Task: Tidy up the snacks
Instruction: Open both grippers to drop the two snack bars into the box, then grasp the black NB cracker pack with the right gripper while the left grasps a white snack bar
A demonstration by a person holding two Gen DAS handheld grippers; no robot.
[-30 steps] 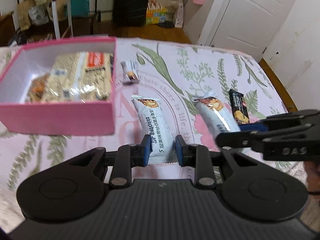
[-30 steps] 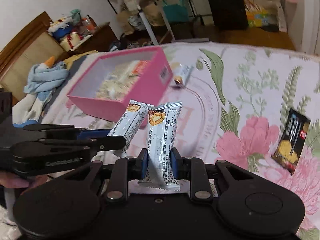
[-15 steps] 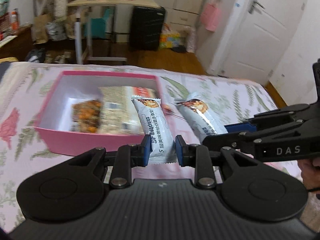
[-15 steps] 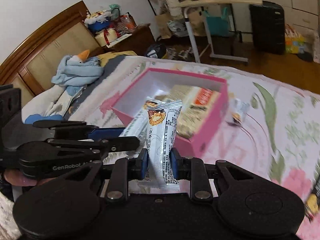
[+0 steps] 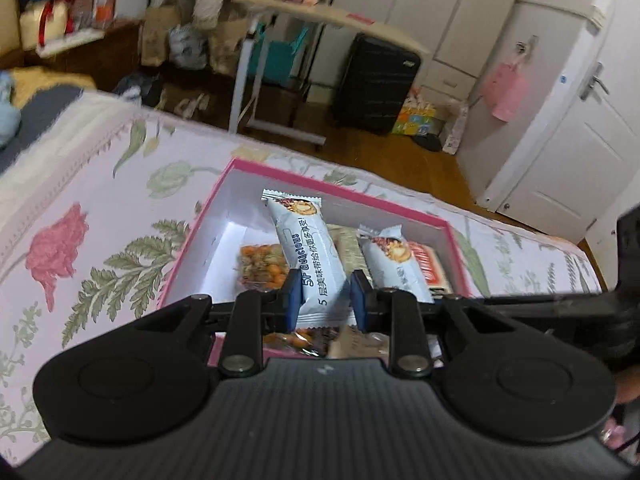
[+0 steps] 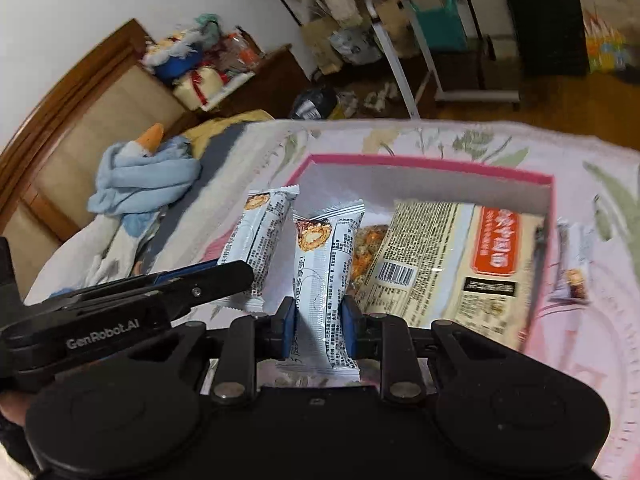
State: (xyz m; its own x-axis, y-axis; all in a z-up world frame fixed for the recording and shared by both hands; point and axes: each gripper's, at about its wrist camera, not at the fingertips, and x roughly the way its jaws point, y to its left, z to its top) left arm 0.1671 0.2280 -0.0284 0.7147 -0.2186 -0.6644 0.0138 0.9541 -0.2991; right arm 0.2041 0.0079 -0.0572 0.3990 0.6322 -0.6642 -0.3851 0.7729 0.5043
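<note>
My left gripper (image 5: pixel 323 298) is shut on a pale blue snack bar (image 5: pixel 308 252) and holds it above the open pink box (image 5: pixel 320 184). My right gripper (image 6: pixel 319 322) is shut on a second pale blue snack bar (image 6: pixel 324 276), also over the pink box (image 6: pixel 420 164). Each bar shows in the other view: the right one (image 5: pixel 394 268) beside the left, the left one (image 6: pixel 260 240) over the box's left edge. Inside the box lie a large beige snack pack (image 6: pixel 452 264) and an orange nut snack (image 5: pixel 262 266).
A small wrapped snack (image 6: pixel 574 268) lies on the floral bedspread (image 5: pixel 80 216) just right of the box. A blue cloth (image 6: pixel 140 180) and a wooden headboard (image 6: pixel 80 120) are at the left. A folding table (image 5: pixel 320 20), a black suitcase (image 5: pixel 376 80) and a white door (image 5: pixel 580 152) stand beyond the bed.
Both grippers have carried their bars forward and left from the open bedspread to above the pink box. Both stay shut on their bars.
</note>
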